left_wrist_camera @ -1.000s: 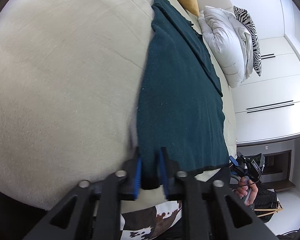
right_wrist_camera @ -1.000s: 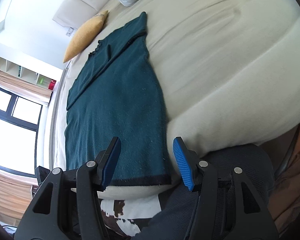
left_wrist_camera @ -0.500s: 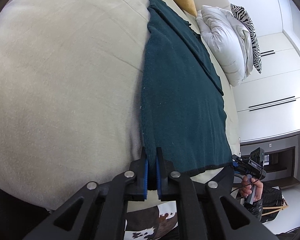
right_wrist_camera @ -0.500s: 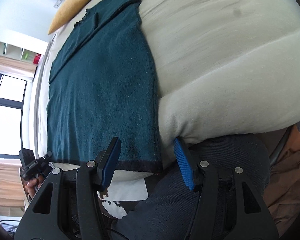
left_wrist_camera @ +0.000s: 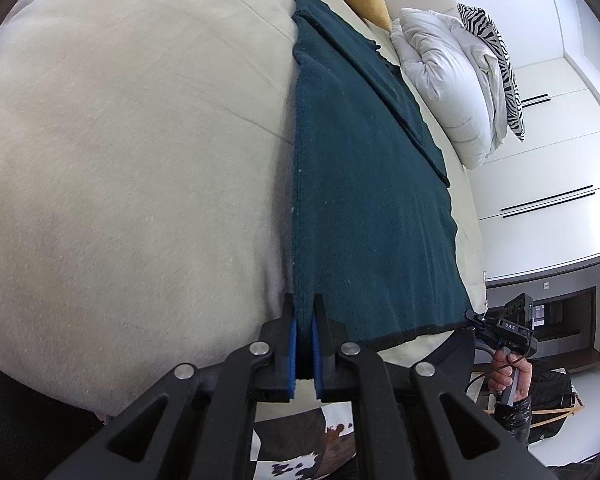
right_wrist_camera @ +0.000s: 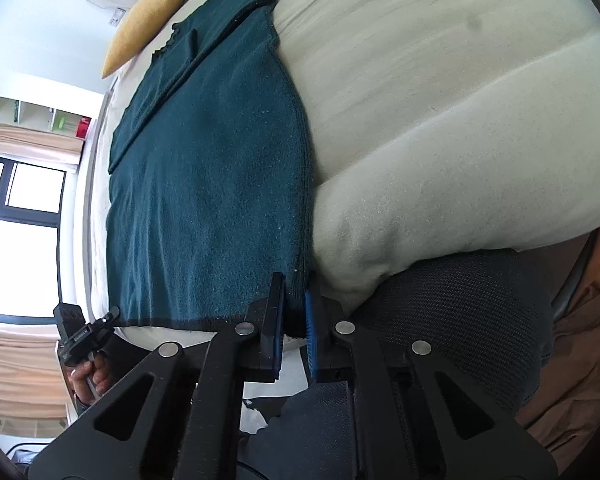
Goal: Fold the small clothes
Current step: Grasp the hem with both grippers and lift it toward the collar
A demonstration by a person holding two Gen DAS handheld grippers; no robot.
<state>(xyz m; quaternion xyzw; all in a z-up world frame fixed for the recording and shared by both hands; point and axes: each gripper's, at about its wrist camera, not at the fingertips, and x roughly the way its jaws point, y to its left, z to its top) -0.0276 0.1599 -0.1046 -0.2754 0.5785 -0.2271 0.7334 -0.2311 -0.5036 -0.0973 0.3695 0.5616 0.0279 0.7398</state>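
A dark teal sweater (left_wrist_camera: 360,200) lies flat on the cream bed (left_wrist_camera: 120,160), its sleeve folded across the upper body and its black-edged hem at the near edge. My left gripper (left_wrist_camera: 304,316) is shut on the hem's left corner. In the right wrist view the sweater (right_wrist_camera: 212,180) runs away from my right gripper (right_wrist_camera: 294,300), whose jaws are closing with the pads pressed on the hem's right corner. Each view shows the other gripper at the far end of the hem: the right gripper (left_wrist_camera: 500,328) in a hand, the left gripper (right_wrist_camera: 84,332) likewise.
A yellow pillow (right_wrist_camera: 148,20) lies beyond the sweater's collar. A white duvet (left_wrist_camera: 440,80) and a zebra-print pillow (left_wrist_camera: 496,52) sit at the bed's right side, before white cupboards (left_wrist_camera: 540,220). A cowhide rug (left_wrist_camera: 300,452) is below the bed edge. A dark trouser leg (right_wrist_camera: 460,320) presses against the mattress.
My right gripper's jaws have gone from wide apart to closed on the hem's right corner. The left gripper tightened on the left corner and has stayed in place.
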